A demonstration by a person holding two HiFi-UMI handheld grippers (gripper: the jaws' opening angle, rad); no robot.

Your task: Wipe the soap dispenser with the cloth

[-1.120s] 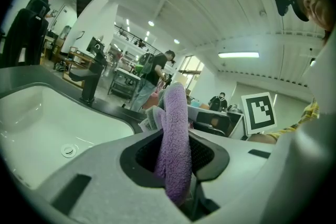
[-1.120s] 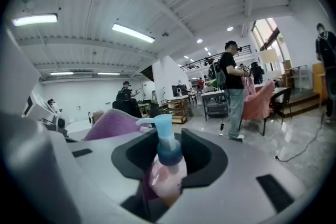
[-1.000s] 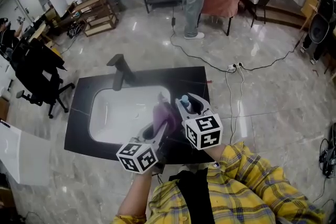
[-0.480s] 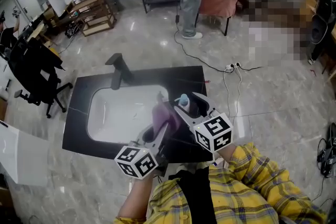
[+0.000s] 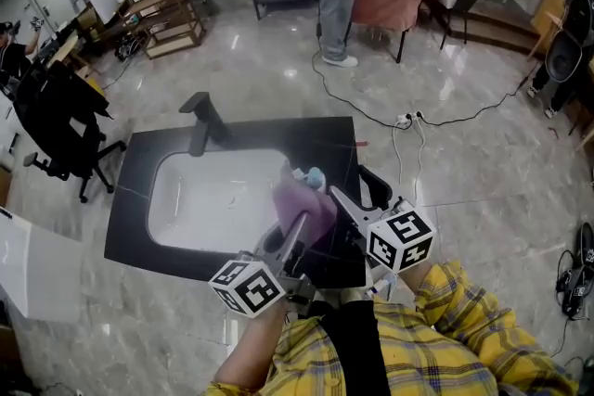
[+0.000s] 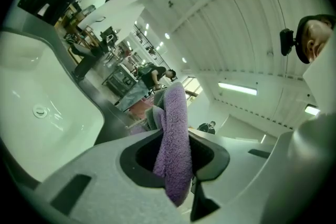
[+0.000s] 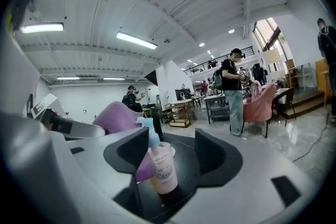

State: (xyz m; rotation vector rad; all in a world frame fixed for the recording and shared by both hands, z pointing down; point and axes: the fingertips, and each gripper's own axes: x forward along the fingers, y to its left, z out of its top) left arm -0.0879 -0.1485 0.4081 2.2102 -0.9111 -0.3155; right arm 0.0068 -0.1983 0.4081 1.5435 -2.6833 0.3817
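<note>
The right claw [image 7: 170, 152] has just been opening and now stands wide. The soap dispenser [image 7: 163, 168] is upright between its jaws on the dark worktop [image 5: 320, 139], with neither pad pressing on it. A second ago this claw sat closer round the bottle, so the bottle looks released and stands on its own at the three o'clock edge of the sink basin [image 5: 213, 199]. The left claw [image 6: 176, 160] is clamped on the purple cloth [image 6: 176, 139], bunched at the dispenser's seven o'clock in the head view. Cloth and bottle may be touching, but the overlap hides it. Either the wiping is finished, or the bottle needs steadying again before more strokes.
</note>
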